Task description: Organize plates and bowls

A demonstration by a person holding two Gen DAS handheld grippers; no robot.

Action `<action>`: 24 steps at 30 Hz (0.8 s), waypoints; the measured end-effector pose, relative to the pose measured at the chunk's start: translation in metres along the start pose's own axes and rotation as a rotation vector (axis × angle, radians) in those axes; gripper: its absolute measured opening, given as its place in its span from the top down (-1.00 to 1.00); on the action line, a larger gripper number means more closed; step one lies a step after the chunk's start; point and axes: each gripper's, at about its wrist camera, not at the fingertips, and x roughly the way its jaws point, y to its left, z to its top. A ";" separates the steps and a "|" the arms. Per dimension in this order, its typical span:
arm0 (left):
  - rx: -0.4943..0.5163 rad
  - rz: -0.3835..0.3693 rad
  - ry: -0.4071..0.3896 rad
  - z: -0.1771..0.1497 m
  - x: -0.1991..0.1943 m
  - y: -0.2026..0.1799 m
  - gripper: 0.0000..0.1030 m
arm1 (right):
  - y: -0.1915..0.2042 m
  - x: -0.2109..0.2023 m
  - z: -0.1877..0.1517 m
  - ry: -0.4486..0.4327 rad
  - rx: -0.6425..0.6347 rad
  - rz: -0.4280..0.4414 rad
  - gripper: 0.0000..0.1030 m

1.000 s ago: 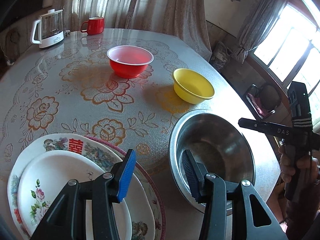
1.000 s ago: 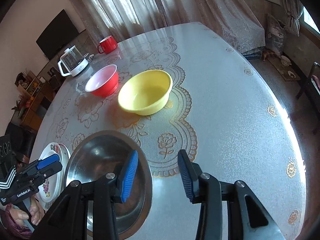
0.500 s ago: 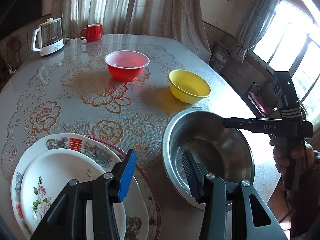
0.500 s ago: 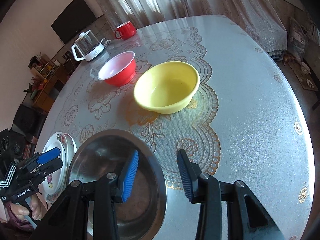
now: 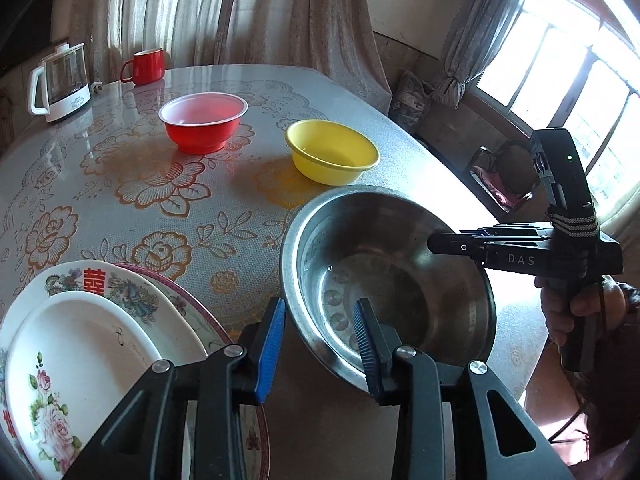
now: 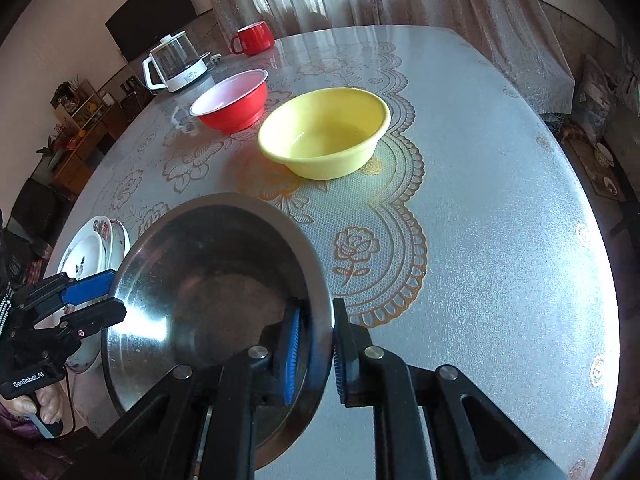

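Note:
A large steel bowl (image 5: 384, 280) (image 6: 208, 276) stands at the table's near edge. My right gripper (image 6: 316, 344) is shut on its right rim, one finger inside and one outside; it also shows in the left wrist view (image 5: 448, 245). My left gripper (image 5: 318, 340) is open, its jaws straddling the bowl's left rim without pinching it; it shows in the right wrist view (image 6: 92, 300) too. A yellow bowl (image 5: 332, 151) (image 6: 324, 132) and a red bowl (image 5: 203, 120) (image 6: 232, 100) stand farther back. Stacked floral plates (image 5: 80, 340) (image 6: 92, 244) lie left of the steel bowl.
A glass kettle (image 5: 60, 80) (image 6: 176, 62) and a red mug (image 5: 146, 66) (image 6: 252, 38) stand at the far side of the round table (image 6: 480, 200). A chair (image 5: 504, 176) stands by the window on the right.
My right gripper moved in and closed on the steel bowl's right rim. My left gripper shifted right, so its jaws now straddle the bowl's left rim.

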 end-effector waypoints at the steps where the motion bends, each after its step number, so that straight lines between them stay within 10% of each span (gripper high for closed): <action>1: -0.005 -0.001 0.000 -0.001 -0.001 0.001 0.30 | -0.002 -0.002 -0.001 -0.002 0.002 0.000 0.75; 24: 0.008 0.016 0.068 -0.015 0.006 -0.009 0.51 | 0.000 -0.012 -0.015 0.005 0.002 0.046 0.79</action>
